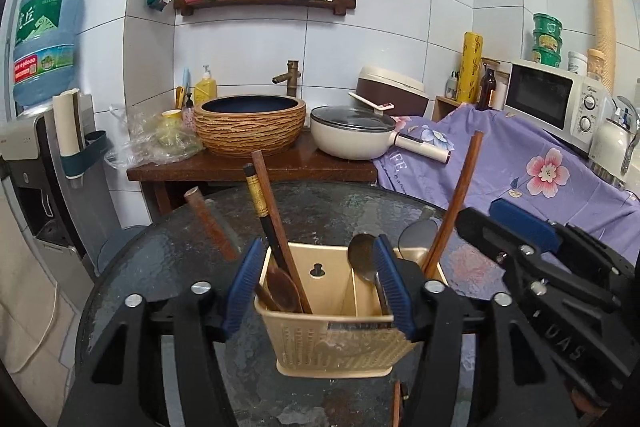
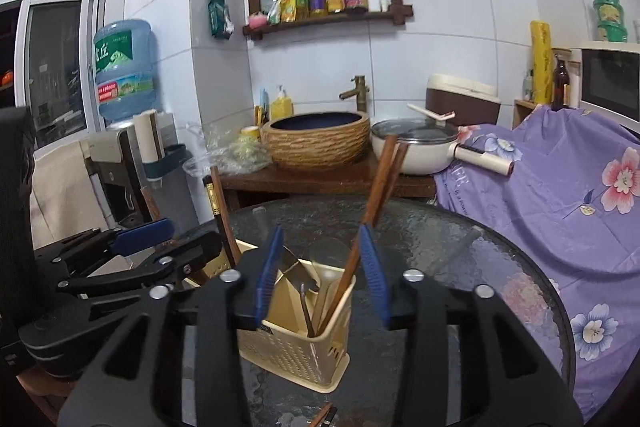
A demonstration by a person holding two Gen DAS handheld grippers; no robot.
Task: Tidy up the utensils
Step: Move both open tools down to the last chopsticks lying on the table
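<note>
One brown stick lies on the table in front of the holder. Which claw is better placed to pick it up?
Right, probably: the brown stick lies near the middle below the open right claw, whereas under the left claw it sits off toward one finger.

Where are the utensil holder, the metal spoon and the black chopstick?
utensil holder (image 1: 340,351): left wrist view, front wall.
metal spoon (image 1: 361,255): left wrist view, its bowl.
black chopstick (image 1: 260,203): left wrist view, upper shaft.

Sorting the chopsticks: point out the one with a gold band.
The black chopstick in the caddy's left compartment; its gold band sits near the top, while the others are plain reddish-brown wood.
</note>
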